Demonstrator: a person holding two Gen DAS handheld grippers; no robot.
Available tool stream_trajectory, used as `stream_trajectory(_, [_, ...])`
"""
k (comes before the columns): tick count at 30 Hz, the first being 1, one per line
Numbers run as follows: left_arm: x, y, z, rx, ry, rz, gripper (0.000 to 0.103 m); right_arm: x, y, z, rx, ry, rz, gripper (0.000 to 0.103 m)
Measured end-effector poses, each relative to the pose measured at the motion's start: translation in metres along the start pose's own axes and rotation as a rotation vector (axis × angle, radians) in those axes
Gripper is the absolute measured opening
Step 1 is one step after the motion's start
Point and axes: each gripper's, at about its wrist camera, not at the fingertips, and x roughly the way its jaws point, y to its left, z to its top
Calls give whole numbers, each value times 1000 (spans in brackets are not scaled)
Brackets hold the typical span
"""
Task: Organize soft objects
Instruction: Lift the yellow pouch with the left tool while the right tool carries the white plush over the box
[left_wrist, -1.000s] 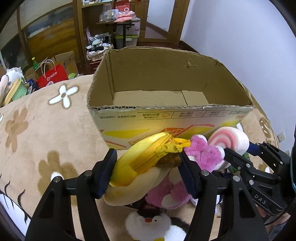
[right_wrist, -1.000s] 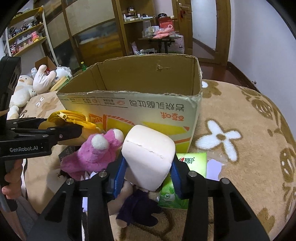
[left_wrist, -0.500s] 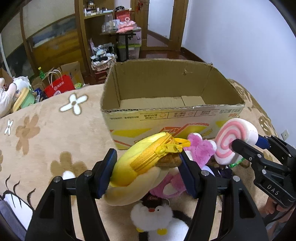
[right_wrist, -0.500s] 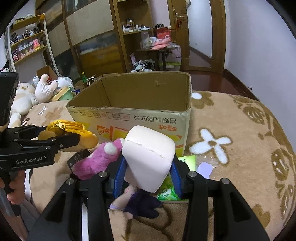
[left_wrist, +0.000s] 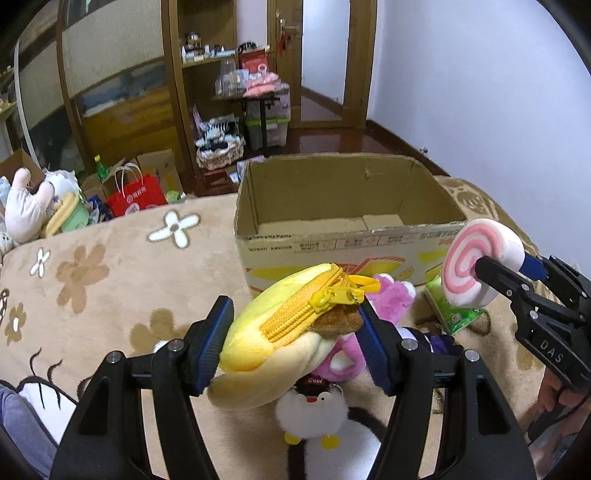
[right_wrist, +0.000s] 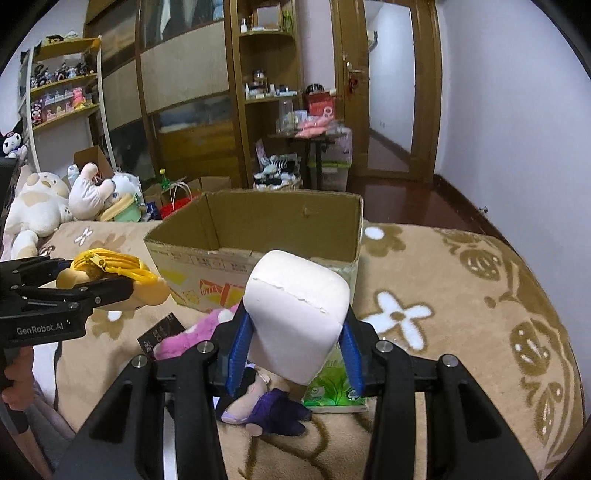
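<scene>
My left gripper (left_wrist: 295, 343) is shut on a yellow banana-shaped zip pouch (left_wrist: 284, 332), held above the toys; it also shows in the right wrist view (right_wrist: 110, 273). My right gripper (right_wrist: 293, 354) is shut on a pink-and-white swirl roll plush (right_wrist: 297, 317), seen side-on in the left wrist view (left_wrist: 476, 262). An open cardboard box (left_wrist: 347, 225) stands just beyond both grippers, its floor bare. A pink plush (left_wrist: 391, 295), a penguin plush (left_wrist: 321, 417) and a purple-dressed doll (right_wrist: 266, 406) lie below on the blanket.
A green tissue pack (right_wrist: 332, 384) lies by the box's near corner. A beige flower-patterned blanket (right_wrist: 461, 295) covers the surface. Plush toys (right_wrist: 37, 210) lie at far left. Shelves, a red bag (left_wrist: 136, 192) and a doorway stand behind.
Both grippers have risen and pulled back from the box with their toys; the box now looks smaller and lower, and more of the room shows.
</scene>
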Motion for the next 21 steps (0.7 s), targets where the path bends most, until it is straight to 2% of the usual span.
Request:
stream_trajectory(10, [-26,-1,6,6,-132,50,65,-16,3,7,-9,-58,-9,46])
stream_trajectory(21, [-41,4,24,-6,-263,74,65,-22,5,34,-7,-172,-19,46])
